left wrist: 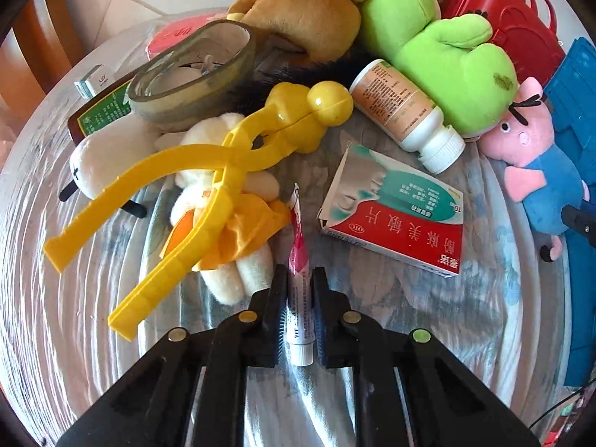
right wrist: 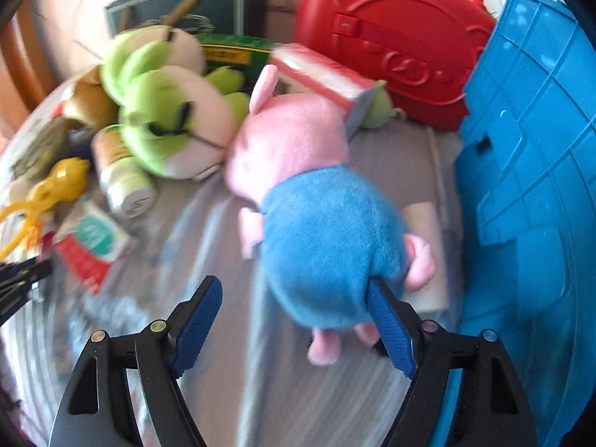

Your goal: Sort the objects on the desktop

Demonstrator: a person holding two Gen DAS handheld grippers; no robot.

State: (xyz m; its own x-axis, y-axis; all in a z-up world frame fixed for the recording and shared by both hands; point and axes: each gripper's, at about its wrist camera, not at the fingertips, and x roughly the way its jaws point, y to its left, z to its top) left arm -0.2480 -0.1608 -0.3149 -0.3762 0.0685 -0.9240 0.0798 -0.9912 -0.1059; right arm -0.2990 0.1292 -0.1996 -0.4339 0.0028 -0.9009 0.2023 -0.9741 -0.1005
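My left gripper (left wrist: 300,279) is shut on a small white and pink ointment tube (left wrist: 299,283), cap toward the camera, just above the table. Ahead lie a red and white medicine box (left wrist: 395,216), a white pill bottle (left wrist: 402,111), a yellow plastic snowball clamp (left wrist: 208,171) over a white plush doll (left wrist: 231,201), a green frog plush (left wrist: 439,56) and a brown bear plush (left wrist: 301,15). My right gripper (right wrist: 294,298) is open around the blue body of a pink pig plush (right wrist: 320,231); its right finger (right wrist: 387,320) touches the plush. The pig also shows in the left wrist view (left wrist: 536,164).
A red plastic case (right wrist: 391,37) stands at the back and a blue plastic crate (right wrist: 529,186) at the right. A roll of tape (left wrist: 193,70), a brown bottle (left wrist: 100,111) and a small green box (left wrist: 91,82) lie at the left. The silver tablecloth (left wrist: 409,335) covers the table.
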